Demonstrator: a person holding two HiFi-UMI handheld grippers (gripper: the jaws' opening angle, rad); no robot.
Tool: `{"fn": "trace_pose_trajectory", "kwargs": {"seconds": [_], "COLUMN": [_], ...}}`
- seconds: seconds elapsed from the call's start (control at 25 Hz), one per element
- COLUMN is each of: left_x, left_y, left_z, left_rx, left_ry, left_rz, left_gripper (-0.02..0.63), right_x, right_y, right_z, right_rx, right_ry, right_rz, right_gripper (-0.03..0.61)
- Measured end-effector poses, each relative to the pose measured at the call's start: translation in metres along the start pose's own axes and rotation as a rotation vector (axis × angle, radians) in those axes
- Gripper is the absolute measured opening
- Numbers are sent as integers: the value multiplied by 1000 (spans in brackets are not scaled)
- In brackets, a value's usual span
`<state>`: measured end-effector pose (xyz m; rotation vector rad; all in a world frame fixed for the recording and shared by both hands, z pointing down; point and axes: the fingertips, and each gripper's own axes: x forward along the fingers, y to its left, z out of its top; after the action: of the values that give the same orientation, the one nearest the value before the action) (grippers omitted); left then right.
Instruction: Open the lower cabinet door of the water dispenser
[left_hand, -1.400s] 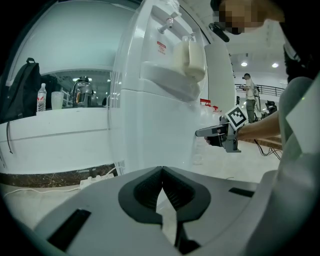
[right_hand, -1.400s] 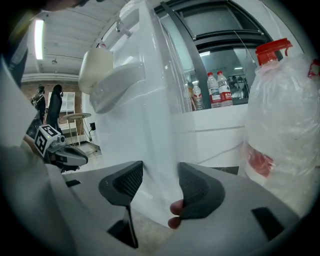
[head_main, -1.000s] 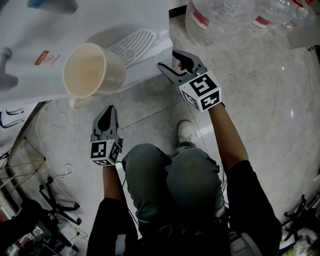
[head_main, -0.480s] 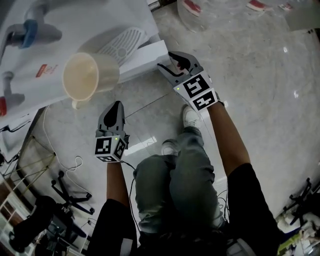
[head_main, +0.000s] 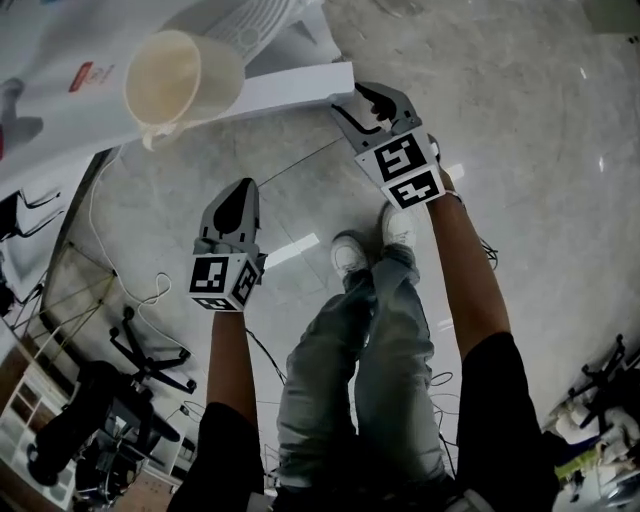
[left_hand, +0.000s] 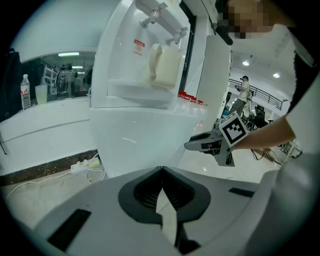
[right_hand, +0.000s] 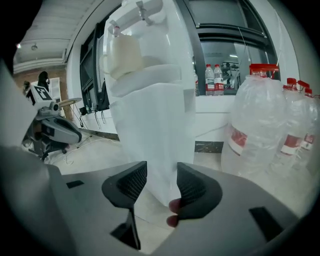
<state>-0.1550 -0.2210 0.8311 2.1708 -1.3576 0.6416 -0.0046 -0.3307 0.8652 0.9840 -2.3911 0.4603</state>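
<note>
Left claw (left_hand: 161, 171), right claw (right_hand: 162, 184), one door (right_hand: 156, 125)

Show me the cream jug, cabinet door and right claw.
cream jug (head_main: 182, 76): head view, its open mouth
cabinet door (head_main: 295, 88): head view, its top edge
right claw (right_hand: 161, 175): right gripper view, between its fingertips

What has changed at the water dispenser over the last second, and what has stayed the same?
The lower cabinet door has swung outward from the water dispenser, led by the right gripper, whose fingers have been closing with the door's free edge between them. Unchanged: the cream cup stands on the drip tray, and the left gripper hangs shut and empty, clear of the door.
</note>
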Motion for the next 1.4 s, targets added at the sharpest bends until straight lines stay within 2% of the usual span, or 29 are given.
{"fn": "trace_pose_trajectory", "kwargs": {"seconds": [0.24, 0.6, 0.96, 1.4], "left_x": [-45, -100, -165, -230], "left_y": [-20, -56, -45, -21], "left_z": [-24, -51, -91, -126], "left_rx": [-6, -23, -56, -43], "left_ry": [25, -6, -5, -13], "left_rz": [23, 82, 134, 112], "left_gripper": [11, 11, 11, 11], "right_x": [-24, -45, -60, -55], "right_y": [43, 87, 162, 265], "right_z": [-28, -47, -68, -81], "right_rx": [15, 57, 18, -33], "right_ry": [30, 24, 66, 131], "right_rz": [-5, 23, 65, 135], "right_gripper": [187, 192, 192, 181]}}
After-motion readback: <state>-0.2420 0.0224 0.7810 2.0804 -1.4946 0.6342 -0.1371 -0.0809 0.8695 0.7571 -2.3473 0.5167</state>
